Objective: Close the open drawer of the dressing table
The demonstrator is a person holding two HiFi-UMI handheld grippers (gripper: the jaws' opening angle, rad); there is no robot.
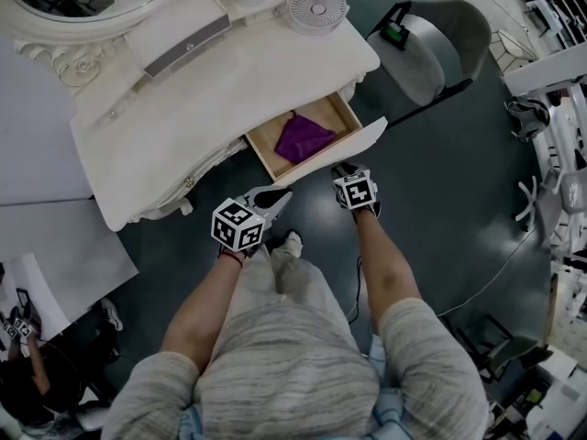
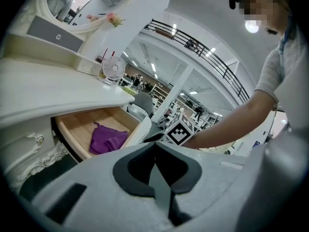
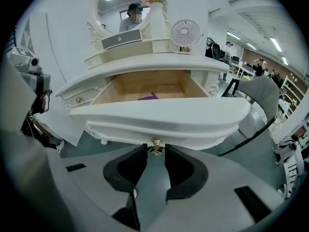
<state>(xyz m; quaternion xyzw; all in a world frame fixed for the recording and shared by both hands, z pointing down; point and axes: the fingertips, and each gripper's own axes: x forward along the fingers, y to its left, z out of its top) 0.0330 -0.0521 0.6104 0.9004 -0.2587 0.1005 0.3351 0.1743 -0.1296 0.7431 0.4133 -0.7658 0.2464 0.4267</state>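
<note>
The wood-lined drawer with the curved white front (image 3: 159, 120) stands pulled well out from under the white dressing-table worktop (image 1: 229, 81), directly ahead of your right gripper (image 3: 155, 153). A crumpled purple cloth (image 1: 303, 140) lies inside, beyond the front panel. The small gold knob (image 3: 155, 147) under that front sits between the tips of your right gripper. The jaws stand apart by about the knob's width, flanking it closely. Whether the pads actually press on it is too fine to tell.

Your left gripper (image 2: 154, 146) hangs off to the left of the drawer's corner, near it but touching nothing, its jaws drawn together and empty.

So the closing has not begun. You have lined up on the front, and the whole push inward is still left.

From your head view the knob is hidden beneath the drawer front. In the right gripper view only a sliver of the cloth shows over the front. The runners are nowhere visible. Behind stands a small round white fan (image 1: 317, 9).
</note>
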